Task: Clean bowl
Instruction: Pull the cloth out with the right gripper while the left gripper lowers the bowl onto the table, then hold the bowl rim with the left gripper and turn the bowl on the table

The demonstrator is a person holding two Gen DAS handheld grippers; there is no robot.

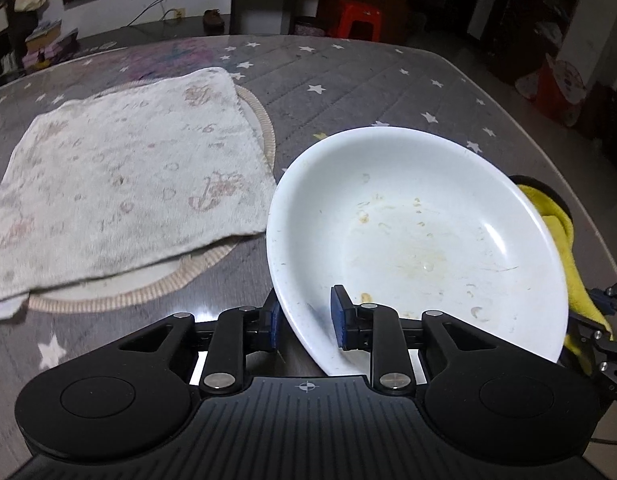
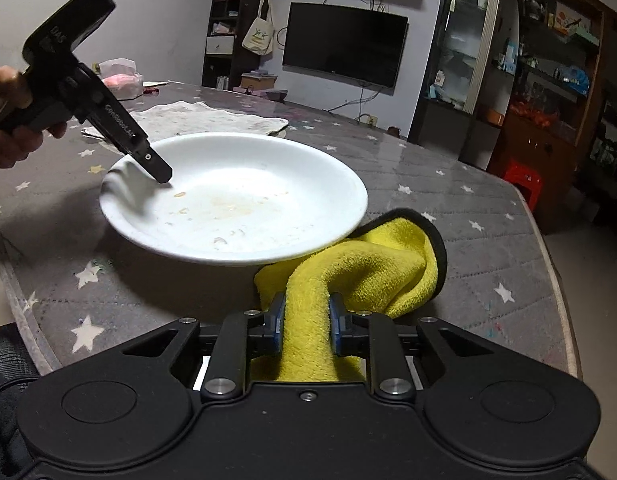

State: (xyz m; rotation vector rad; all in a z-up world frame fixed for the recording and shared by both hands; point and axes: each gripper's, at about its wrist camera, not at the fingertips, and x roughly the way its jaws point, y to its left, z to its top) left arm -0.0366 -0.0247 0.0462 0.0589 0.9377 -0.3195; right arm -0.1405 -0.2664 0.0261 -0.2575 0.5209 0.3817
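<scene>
Nearest to me are my two tongs. Past them, going from the biggest thing down: the table (image 1: pixel 348 76), covered in a grey cloth with white stars under a glossy sheet, takes up most of both views. On its far left lies a worn white towel (image 1: pixel 124 176) spread flat over a round woven mat (image 1: pixel 264 128).

Next comes the bowl (image 1: pixel 420 232), white, wide and shallow, sitting on the table toward the near right edge. Its inside carries dried yellowish smears and crumbs. I judge it to be glazed ceramic or melamine: stiff, smooth, fairly slippery, and likely to chip if it tips or drops. The rim is the only sensible place to take it, since the walls are too shallow and slick for anything else.

Smaller again is the yellow cloth (image 2: pixel 372 276), soft and thick, partly tucked under the bowl's right edge. It should bunch and drag easily, so a firm pinch on a fold suits it.

My left gripper (image 1: pixel 306 320) is clenched on the bowl's near rim, one pad outside and one inside. My right gripper (image 2: pixel 307 326) is clamped on a rolled fold of the yellow cloth, just beside the bowl.
</scene>
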